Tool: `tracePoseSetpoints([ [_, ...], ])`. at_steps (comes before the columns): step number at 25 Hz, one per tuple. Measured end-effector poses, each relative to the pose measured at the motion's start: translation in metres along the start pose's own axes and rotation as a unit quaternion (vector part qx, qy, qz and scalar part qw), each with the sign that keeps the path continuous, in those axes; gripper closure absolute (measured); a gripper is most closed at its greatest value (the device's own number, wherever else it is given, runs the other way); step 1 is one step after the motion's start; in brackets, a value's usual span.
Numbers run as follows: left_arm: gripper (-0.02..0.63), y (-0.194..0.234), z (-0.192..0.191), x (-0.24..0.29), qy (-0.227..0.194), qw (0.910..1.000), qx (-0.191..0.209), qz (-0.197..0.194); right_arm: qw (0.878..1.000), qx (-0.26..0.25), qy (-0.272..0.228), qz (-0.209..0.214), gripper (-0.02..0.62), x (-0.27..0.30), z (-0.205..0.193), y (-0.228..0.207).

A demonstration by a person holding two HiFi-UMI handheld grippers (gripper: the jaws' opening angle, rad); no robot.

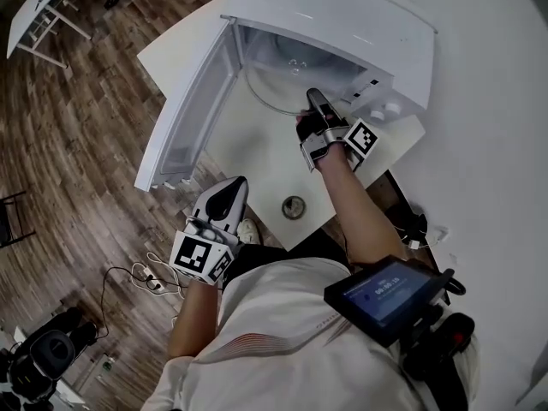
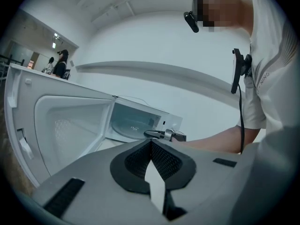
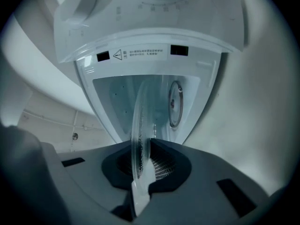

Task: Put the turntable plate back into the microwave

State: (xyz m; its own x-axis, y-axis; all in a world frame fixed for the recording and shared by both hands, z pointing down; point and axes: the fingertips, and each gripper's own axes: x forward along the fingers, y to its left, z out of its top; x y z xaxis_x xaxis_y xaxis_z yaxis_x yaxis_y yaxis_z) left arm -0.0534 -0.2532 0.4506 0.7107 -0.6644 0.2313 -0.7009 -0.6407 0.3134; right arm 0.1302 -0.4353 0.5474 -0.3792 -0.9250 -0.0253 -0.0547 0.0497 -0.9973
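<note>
The white microwave (image 1: 342, 24) stands on the table with its door (image 1: 184, 118) swung wide to the left. My right gripper (image 1: 313, 95) is shut on the rim of the clear glass turntable plate (image 1: 278, 88), which lies half inside the cavity mouth. In the right gripper view the plate (image 3: 140, 121) runs edge-on between the pads of the right gripper (image 3: 143, 156), facing the cavity (image 3: 154, 102). My left gripper (image 1: 233, 185) hangs off the table's near edge, shut and empty. The left gripper (image 2: 151, 146) faces the open door (image 2: 70, 125) and the right gripper (image 2: 161, 135).
A small round metal piece (image 1: 294, 206) lies on the white table (image 1: 257, 148) near its front edge. Cables and a power strip (image 1: 154, 281) lie on the wooden floor at the left. A screen device (image 1: 385, 294) hangs at the person's waist.
</note>
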Motion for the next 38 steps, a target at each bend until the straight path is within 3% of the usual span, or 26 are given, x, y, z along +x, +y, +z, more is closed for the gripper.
tracePoseSetpoints([
  [14, 0.595, 0.020, -0.016, 0.013, 0.012, 0.9997, -0.014, 0.016, 0.998, 0.001, -0.060, -0.014, 0.568, 0.059, 0.043, -0.026],
  [29, 0.595, 0.014, -0.018, 0.004, 0.016, 0.9994, -0.024, 0.017, 0.985, 0.035, -0.155, -0.065, 0.568, 0.082, 0.065, -0.037],
  [38, 0.595, 0.017, -0.022, 0.000, 0.017, 0.9992, -0.028, 0.024, 0.980, 0.041, -0.173, -0.094, 0.568, 0.089, 0.071, -0.041],
])
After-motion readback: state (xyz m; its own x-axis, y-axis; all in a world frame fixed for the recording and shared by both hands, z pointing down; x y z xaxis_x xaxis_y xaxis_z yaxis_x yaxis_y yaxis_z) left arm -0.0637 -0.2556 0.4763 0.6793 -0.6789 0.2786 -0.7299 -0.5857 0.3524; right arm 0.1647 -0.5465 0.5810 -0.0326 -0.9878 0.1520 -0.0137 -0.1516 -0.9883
